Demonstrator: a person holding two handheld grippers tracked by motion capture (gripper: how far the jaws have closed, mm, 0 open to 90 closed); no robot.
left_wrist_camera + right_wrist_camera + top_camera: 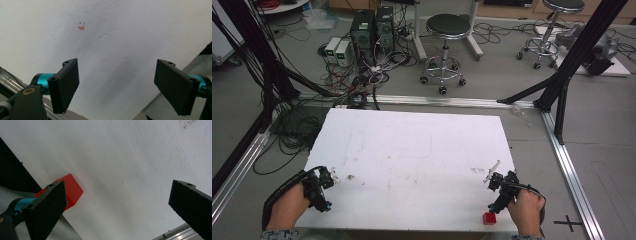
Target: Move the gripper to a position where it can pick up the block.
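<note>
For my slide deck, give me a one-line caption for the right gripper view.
Open right hand-held gripper poised over the white table, red block beside one jaw.

Grey floor (pixel 492 90), two stools (pixel 446 30), tangled cables (pixel 362 75), black frame struts (pixel 582 45).

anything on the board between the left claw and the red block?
Nothing but bare white board with faint smudges, per the high view, from left claw across to the red block beside the right claw.

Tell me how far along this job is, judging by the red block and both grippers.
Nothing looks done yet. The red block sits untouched at the near edge of the white table. The right hand-held gripper is open beside it, the block just behind one jaw. The left hand-held gripper is open and empty. Gripping and moving all remain, presumably.
</note>
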